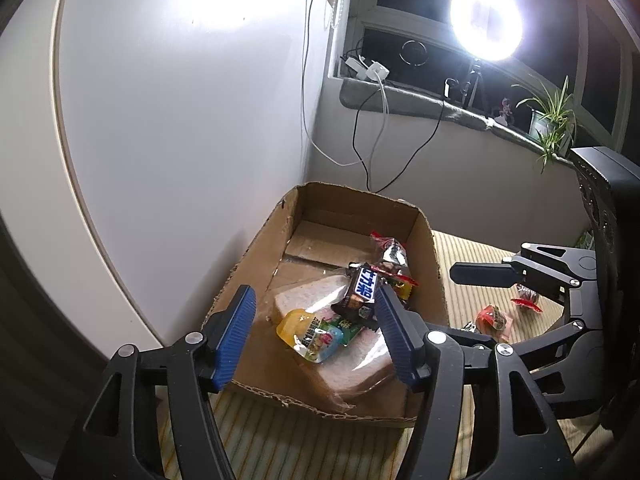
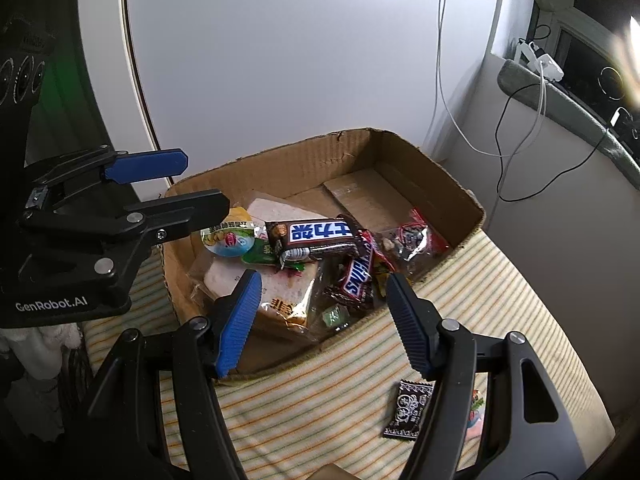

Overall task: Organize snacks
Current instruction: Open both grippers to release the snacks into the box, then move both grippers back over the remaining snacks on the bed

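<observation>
Light: ring lamp on the sill ahead and right of the left gripper, blown out with halo | Glare: white patch on wall; flare at right-wrist upper right edge | Room: dim, window dark | Optics: strong fisheye bending, dark vignetted corners | Focus: sharp centrally.

Home room, striped bedding, windowsill potted plant, ring light, charger cables

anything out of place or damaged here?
Yes: a black sachet and red-wrapped snacks lie on the striped mat, outside the cardboard box. The box's cut rim is ragged. Both claws are open, empty.
</observation>
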Tool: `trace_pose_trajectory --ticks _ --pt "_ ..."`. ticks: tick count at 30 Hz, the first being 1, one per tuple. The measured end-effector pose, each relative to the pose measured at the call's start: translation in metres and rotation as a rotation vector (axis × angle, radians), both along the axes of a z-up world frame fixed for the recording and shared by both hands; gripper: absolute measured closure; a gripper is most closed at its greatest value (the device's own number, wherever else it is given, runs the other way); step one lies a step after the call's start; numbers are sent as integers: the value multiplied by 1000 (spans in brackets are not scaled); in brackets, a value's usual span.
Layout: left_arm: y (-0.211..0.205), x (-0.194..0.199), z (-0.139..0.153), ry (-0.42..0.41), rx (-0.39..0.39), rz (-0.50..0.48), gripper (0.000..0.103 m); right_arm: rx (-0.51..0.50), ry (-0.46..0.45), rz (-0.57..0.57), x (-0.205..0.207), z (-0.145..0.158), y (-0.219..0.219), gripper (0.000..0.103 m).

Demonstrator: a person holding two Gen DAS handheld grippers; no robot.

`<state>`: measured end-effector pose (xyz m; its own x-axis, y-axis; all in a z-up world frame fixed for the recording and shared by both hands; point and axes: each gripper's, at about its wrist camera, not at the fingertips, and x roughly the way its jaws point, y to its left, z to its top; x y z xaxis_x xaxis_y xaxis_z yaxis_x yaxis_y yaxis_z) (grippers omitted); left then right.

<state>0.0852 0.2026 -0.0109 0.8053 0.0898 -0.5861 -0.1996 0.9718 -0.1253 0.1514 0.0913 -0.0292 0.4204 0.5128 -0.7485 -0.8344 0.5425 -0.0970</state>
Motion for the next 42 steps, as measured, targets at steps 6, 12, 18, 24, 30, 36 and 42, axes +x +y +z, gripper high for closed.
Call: trace_pose_trajectory --ticks 6,12,18,24,30,36,42 --pt "-10 0 3 -2 13 -11 37 6 -9 -14 0 5 -11 36" --pt "-22 0 5 -6 15 -25 28 15 -12 -36 0 10 -31 35" --pt "-34 2 5 -2 9 -42 28 37 -34 -94 3 18 -63 20" --pt "-54 2 2 2 5 -77 28 49 -39 -185 18 22 -106 18" --pt "-86 4 1 -2 8 -133 28 42 -34 -299 36 15 -157 18" --pt "-122 10 -4 12 19 -198 28 30 -8 -374 50 3 -198 18" --pt "-156 16 -15 47 26 -272 31 3 10 -382 54 -11 -221 18"
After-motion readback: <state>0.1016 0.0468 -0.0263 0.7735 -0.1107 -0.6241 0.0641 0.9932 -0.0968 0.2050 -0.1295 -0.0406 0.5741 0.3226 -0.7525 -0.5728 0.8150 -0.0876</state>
